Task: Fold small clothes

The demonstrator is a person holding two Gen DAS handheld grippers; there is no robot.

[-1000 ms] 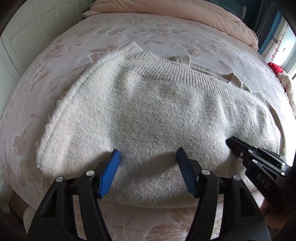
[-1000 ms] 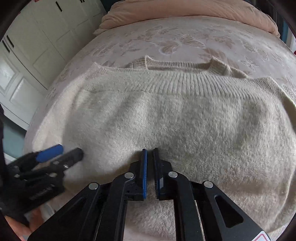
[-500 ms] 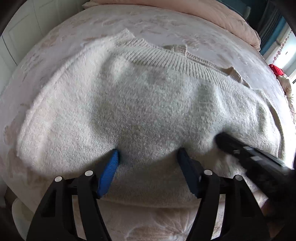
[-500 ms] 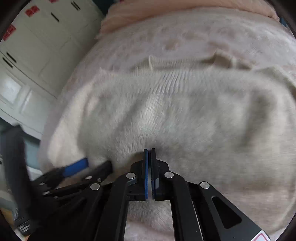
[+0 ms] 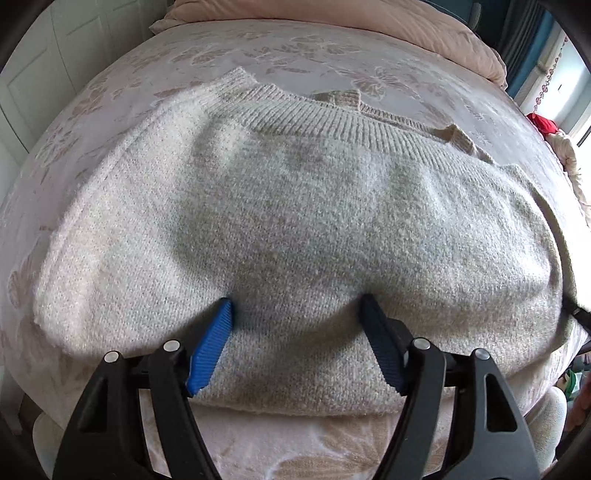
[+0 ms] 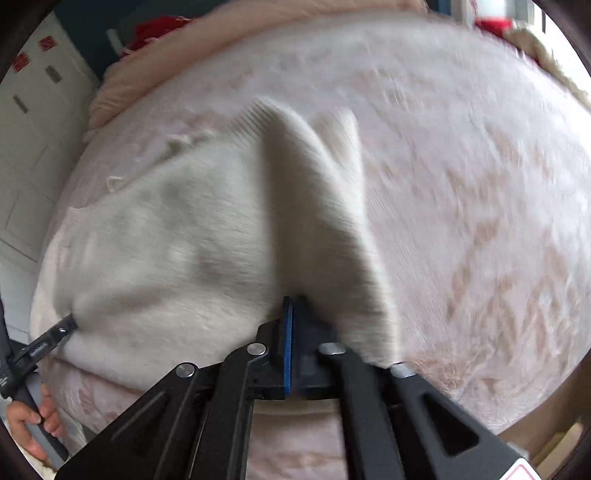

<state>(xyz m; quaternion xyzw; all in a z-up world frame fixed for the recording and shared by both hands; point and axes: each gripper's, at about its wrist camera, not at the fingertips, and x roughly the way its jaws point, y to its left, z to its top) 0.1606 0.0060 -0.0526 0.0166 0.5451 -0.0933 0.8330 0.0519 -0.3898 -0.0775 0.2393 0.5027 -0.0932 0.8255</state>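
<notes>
A cream knit sweater (image 5: 295, 203) lies spread on the bed, ribbed neckline at the far side. My left gripper (image 5: 295, 306) points down at its near hem. Its jaws are opening, the blue fingertips (image 5: 218, 325) rest on the knit, and flat fabric lies between them without being pinched. My right gripper (image 6: 293, 301) is shut on the sweater (image 6: 166, 240) near its right side, and a raised ridge of fabric runs from the jaws up to the neckline. The left wrist view shows only a sliver of the right gripper (image 5: 578, 314) at the sweater's right edge.
The bed has a pale pink floral cover (image 5: 295, 55) with a peach quilt (image 5: 369, 22) bunched at its head. White cupboard doors (image 6: 26, 147) stand to the left. A red item (image 5: 543, 123) lies by the window. A hand (image 6: 33, 421) holds the left gripper.
My right gripper closed on the knit at the sweater's middle, then swept right, dragging up a ridge of fabric. The left jaws spread a little wider and stayed at the hem.
</notes>
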